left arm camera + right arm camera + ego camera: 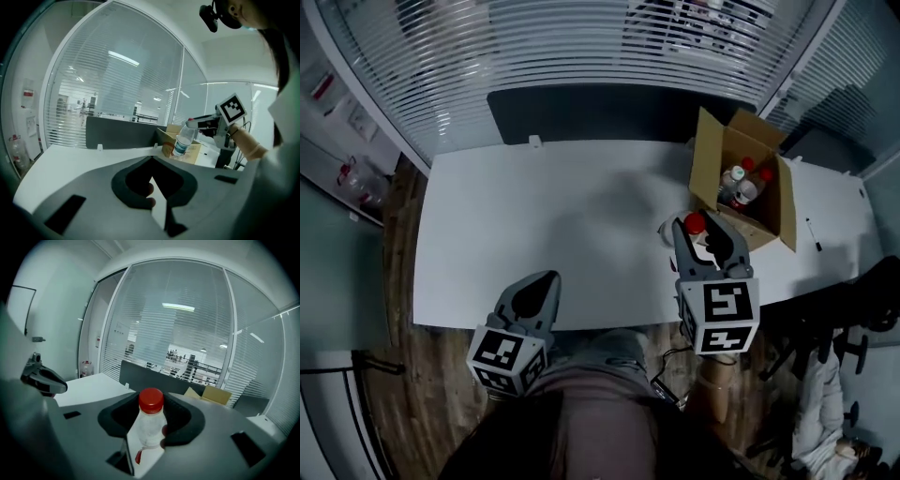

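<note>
head view: the right gripper (697,231), lower right of centre, has its jaws closed on the neck of a clear bottle (694,222) with a red cap. the bottle is upright over the white table (534,206), just left of an open cardboard box (709,159) with more bottles inside. the left gripper (542,284), at the lower left by the table's near edge, is well apart from both. left gripper view: the left gripper's (153,185) jaws are drawn almost together, with only a narrow slit between them and nothing in it. at right of centre the right gripper (202,123) holds the bottle (182,141) by its top in front of the box (165,140); whether its base touches the table (70,157) cannot be told. right gripper view: the bottle (150,420) fills the gap between the right gripper's (149,439) jaws at frame centre, cap uppermost. the left gripper (44,379) shows at the left edge and the box (214,393) at right of centre.
</note>
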`<state>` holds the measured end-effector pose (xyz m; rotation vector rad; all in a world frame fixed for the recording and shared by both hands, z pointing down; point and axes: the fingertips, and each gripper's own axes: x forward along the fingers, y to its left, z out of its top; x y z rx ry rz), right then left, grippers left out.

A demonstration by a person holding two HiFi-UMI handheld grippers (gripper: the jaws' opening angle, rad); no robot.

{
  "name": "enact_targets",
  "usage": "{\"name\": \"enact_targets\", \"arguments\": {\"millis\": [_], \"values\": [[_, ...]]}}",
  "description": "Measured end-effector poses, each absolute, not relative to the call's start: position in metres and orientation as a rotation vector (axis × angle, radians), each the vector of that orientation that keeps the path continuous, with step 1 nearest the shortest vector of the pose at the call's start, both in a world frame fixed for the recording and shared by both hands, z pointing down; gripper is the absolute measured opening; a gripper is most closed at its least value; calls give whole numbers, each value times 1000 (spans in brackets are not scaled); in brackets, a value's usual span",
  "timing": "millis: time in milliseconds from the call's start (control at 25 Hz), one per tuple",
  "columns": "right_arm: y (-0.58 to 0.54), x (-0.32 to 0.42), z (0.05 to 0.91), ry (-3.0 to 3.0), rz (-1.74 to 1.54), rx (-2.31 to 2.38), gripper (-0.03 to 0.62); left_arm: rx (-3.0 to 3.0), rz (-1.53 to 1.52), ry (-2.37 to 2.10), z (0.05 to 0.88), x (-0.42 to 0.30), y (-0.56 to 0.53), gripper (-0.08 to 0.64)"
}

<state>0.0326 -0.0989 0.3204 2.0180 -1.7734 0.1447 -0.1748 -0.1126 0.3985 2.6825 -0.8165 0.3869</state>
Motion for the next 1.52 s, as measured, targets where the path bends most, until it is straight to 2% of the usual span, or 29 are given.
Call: {"name": "enact_targets", "arguments": {"millis": [880, 1520], "values": [[-187, -85, 361, -2110, 147, 1593, 172, 2473, 316, -1261, 399, -269, -125, 6], [-219, -148, 376, -2243, 145, 1408, 172, 2369, 290, -1426, 402, -314, -128, 6]]}}
